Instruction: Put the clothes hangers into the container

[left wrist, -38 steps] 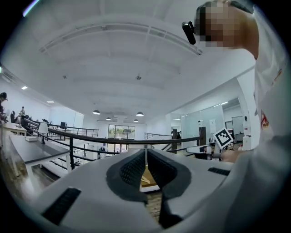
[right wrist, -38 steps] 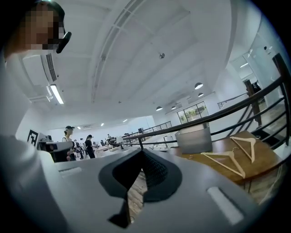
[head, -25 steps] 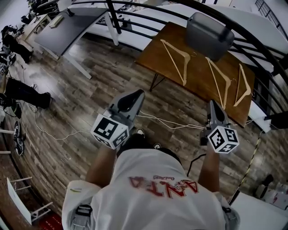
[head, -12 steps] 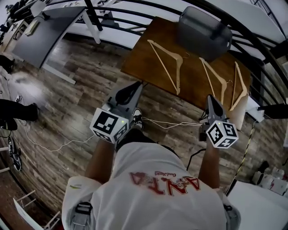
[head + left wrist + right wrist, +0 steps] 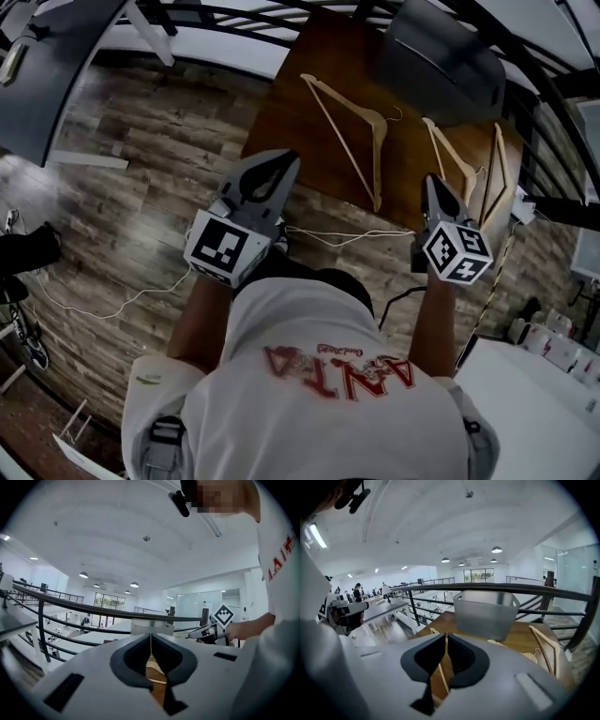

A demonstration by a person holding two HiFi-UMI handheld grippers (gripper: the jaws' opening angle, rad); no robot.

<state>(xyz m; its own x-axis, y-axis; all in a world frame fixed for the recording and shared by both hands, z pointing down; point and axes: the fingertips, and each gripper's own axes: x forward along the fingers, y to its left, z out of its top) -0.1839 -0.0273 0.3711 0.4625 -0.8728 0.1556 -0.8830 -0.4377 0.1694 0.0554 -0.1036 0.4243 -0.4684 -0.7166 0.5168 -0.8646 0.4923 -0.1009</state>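
My left gripper (image 5: 279, 161) and right gripper (image 5: 432, 183) are both closed tight and empty, near the front edge of the table (image 5: 281, 112). On it, 3 hangers (image 5: 380, 159) lie flat before the container (image 5: 441, 56) (the grey tub at the back). I'd open the jaws before reaching, then pinch 1 hanger near its hook.

Container (image 5: 448, 67) partly past top edge, seemingly

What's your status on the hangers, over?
Left gripper and right gripper shut, empty. Three wooden hangers on the table, all outside the grey bin. Nothing blocking.
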